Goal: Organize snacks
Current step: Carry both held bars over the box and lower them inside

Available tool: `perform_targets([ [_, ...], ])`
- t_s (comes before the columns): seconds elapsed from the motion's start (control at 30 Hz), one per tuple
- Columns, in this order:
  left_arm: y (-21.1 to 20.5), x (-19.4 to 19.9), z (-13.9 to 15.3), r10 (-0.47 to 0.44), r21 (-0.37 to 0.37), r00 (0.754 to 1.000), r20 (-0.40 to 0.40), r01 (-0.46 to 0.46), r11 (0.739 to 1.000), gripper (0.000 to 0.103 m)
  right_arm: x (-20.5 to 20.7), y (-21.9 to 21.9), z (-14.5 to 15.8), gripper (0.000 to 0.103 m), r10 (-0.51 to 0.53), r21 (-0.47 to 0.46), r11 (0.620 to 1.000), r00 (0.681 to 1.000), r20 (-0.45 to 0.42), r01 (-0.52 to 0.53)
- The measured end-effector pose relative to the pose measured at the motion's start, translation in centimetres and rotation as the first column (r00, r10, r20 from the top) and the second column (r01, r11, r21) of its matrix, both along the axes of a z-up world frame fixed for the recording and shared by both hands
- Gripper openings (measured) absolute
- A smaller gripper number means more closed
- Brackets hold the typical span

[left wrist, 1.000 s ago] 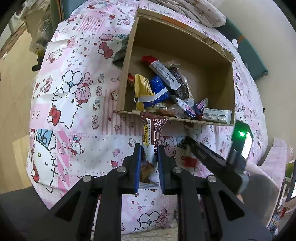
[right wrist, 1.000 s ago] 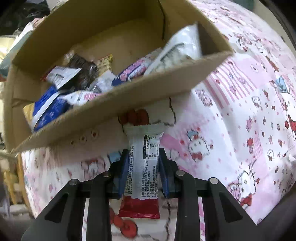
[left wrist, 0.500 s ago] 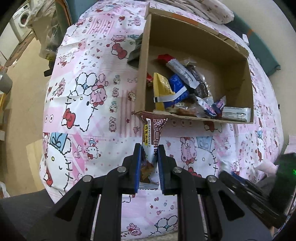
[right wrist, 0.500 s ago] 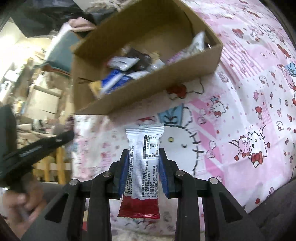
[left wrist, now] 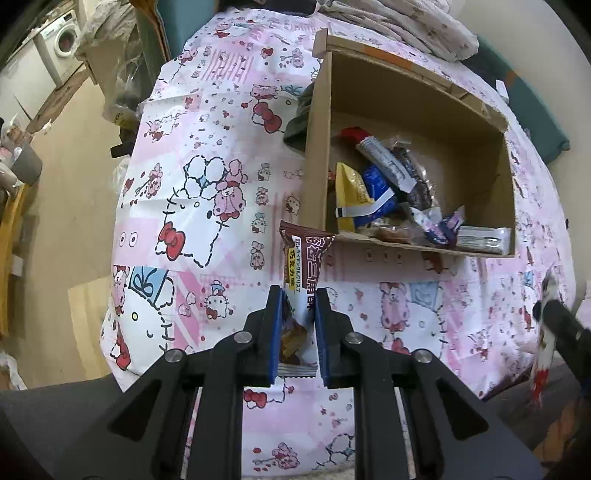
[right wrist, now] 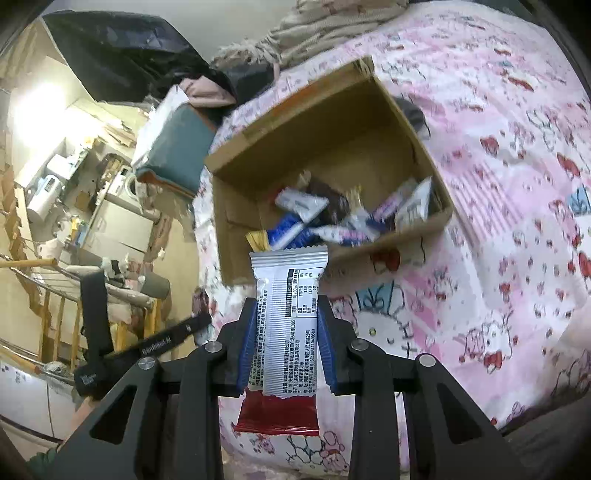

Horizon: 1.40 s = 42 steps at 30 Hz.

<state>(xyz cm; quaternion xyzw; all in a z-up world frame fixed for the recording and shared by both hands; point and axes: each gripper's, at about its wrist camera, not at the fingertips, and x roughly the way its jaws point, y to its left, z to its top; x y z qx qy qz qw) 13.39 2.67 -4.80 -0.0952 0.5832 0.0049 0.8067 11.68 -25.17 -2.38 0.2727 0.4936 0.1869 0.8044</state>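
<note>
My left gripper is shut on a brown and white snack packet, held upright above the pink cartoon-print cloth, just in front of the near left corner of the cardboard box. The box holds several wrapped snacks. My right gripper is shut on a silver snack bar with a red end, held in the air well short of the same box. At the right edge of the left wrist view the right gripper shows with its bar.
The cloth covers a bed or table that falls away at the left. Folded bedding and a teal cushion lie behind the box. Wooden floor, a washing machine and cluttered shelves lie to the left.
My right gripper has lifted and drawn back with its bar, so the box looks smaller and farther. The left view has tilted slightly; its packet stays gripped in place.
</note>
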Motion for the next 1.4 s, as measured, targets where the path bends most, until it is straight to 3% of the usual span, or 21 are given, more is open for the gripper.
perform_targets([
  [0.27, -1.6, 2.3, 4.5, -0.040, 0.026, 0.994, 0.101, 0.037, 0.999, 0.014, 3.2, -0.9, 3.3, 0.032, -0.018, 0.000, 1.000, 0.997, 0.082, 0.018],
  [0.53, -4.3, 6.5, 6.3, -0.098, 0.062, 0.983, 0.153, 0.089, 0.994, 0.014, 7.7, -1.6, 2.3, 0.032, -0.061, 0.002, 0.998, 0.996, 0.070, 0.061],
  [0.97, -6.5, 11.1, 3.2, -0.135, 0.087, 0.971, 0.197, 0.120, 0.989, 0.014, 13.4, -1.2, -1.1, 0.032, -0.043, -0.042, 0.998, 0.996, 0.074, 0.046],
  [1.2, -6.2, 12.2, 0.8, -0.123, 0.047, 0.980, 0.158, 0.117, 0.992, 0.014, 14.5, -1.8, -3.7, 0.032, -0.039, -0.042, 0.998, 0.998, 0.045, 0.041],
  [1.27, -6.3, 12.3, 0.4, -0.121, 0.077, 0.981, 0.151, 0.110, 0.991, 0.014, 14.9, -1.6, -4.4, 0.032, -0.034, -0.037, 0.999, 0.999, 0.011, 0.034],
  [1.4, -6.8, 12.6, -0.1, -0.128, 0.063, 0.982, 0.139, 0.120, 0.991, 0.014, 15.2, -0.2, -5.1, 0.032, 0.013, -0.057, 0.998, 1.000, 0.002, -0.013],
])
